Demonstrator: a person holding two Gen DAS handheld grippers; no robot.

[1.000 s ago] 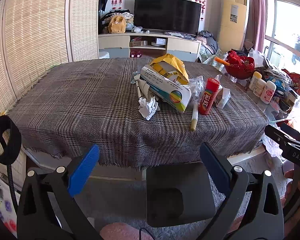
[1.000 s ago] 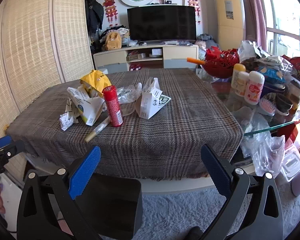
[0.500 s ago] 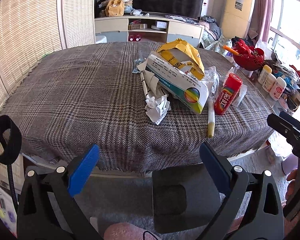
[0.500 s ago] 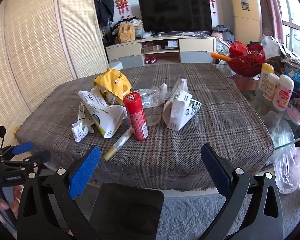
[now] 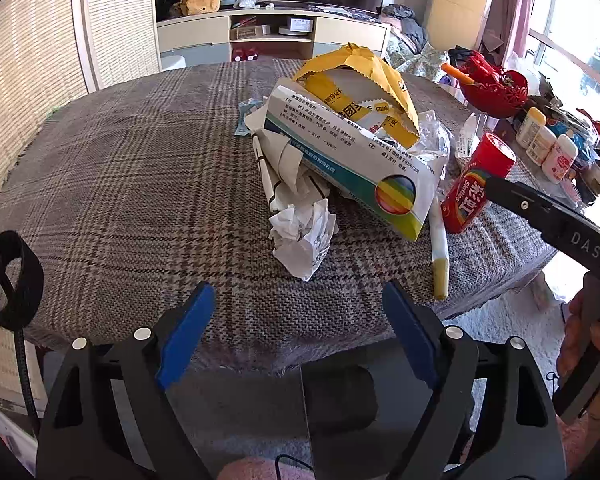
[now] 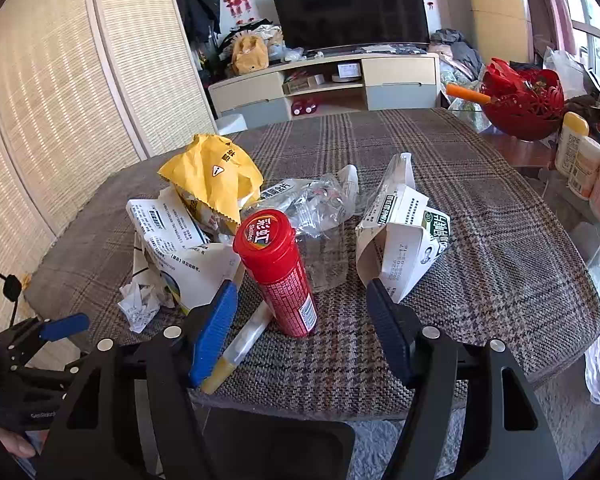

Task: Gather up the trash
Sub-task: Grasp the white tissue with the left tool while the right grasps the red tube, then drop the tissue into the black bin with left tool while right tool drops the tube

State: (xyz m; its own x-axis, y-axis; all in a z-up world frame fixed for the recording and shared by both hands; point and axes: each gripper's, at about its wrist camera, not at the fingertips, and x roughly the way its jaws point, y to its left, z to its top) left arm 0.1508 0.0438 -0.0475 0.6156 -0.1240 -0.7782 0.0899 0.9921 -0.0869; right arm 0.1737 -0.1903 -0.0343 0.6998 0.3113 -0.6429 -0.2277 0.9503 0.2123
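A heap of trash sits on the plaid cloth [image 5: 132, 184] of a table, mid-frame in both views. In the left wrist view the left gripper [image 5: 298, 326] fills the bottom of the frame, its blue pads [image 5: 186, 332] spread wide with nothing between them, over the near edge of the cloth. Just above it, centre frame, lies a paper ball [image 5: 304, 232], touching a torn white box [image 5: 360, 164] with a rainbow disc printed on it. A yellow bag [image 5: 356, 68] leans on top of that box, toward the upper centre. Right of the box a red tube [image 5: 478, 184] stands upright, and a pale pen [image 5: 439, 252] with a yellow end lies in front of it, pointing at the lower right. The black body of the right gripper [image 5: 556, 216] crosses the right edge of that view. In the right wrist view the right gripper [image 6: 300, 336] is also wide and empty at the bottom, with the red tube [image 6: 278, 272] standing mid-frame just beyond its pads and between their lines. The pen [image 6: 240, 348] lies touching or just beside the left pad; which one is unclear. A second white carton [image 6: 400, 240] lies right of centre, clear plastic wrap [image 6: 316, 204] behind the tube, the yellow bag [image 6: 212, 176] at centre left. A red basket [image 6: 520, 100] sits at the upper right.
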